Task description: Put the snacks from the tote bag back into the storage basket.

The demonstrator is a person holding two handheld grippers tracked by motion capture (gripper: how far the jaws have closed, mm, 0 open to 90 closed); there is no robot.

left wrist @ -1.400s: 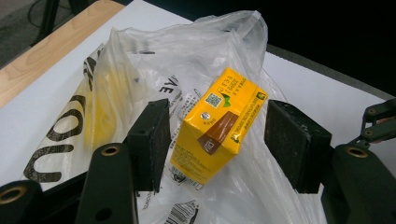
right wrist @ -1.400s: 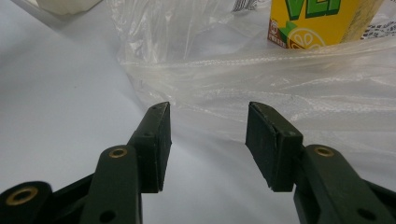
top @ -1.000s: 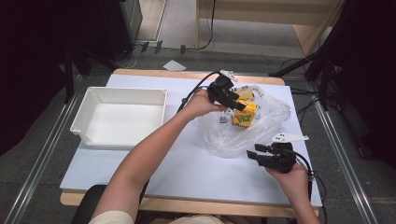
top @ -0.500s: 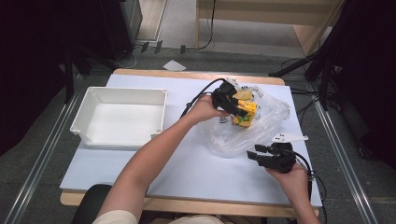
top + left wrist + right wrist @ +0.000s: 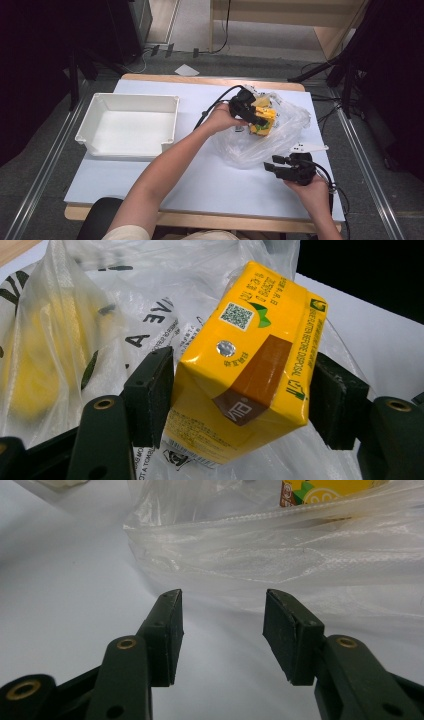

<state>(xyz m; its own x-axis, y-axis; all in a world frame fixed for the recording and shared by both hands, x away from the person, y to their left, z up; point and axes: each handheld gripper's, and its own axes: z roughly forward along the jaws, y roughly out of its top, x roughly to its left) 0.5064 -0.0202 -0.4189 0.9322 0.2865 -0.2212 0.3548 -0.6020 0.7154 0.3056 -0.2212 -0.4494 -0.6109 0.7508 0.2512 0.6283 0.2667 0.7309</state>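
Note:
A yellow drink carton (image 5: 250, 365) with a brown band sits between the pads of my left gripper (image 5: 242, 360), which is shut on it. From above, that left gripper (image 5: 255, 116) holds the carton (image 5: 265, 122) at the open top of a clear plastic bag (image 5: 285, 132) lying on the table. Another yellow item (image 5: 35, 365) shows blurred through the bag's film. My right gripper (image 5: 274, 164) rests low near the bag's front edge. Its jaws (image 5: 222, 597) stand open with nothing between them, facing the bag (image 5: 280, 555).
An empty white tray (image 5: 90, 125) stands at the left of the pale blue table (image 5: 210, 185). A small white piece (image 5: 307, 148) lies just right of the bag. Cables trail from both grippers.
My left gripper has sunk a little toward the bag with the carton in it. The right gripper has not moved.

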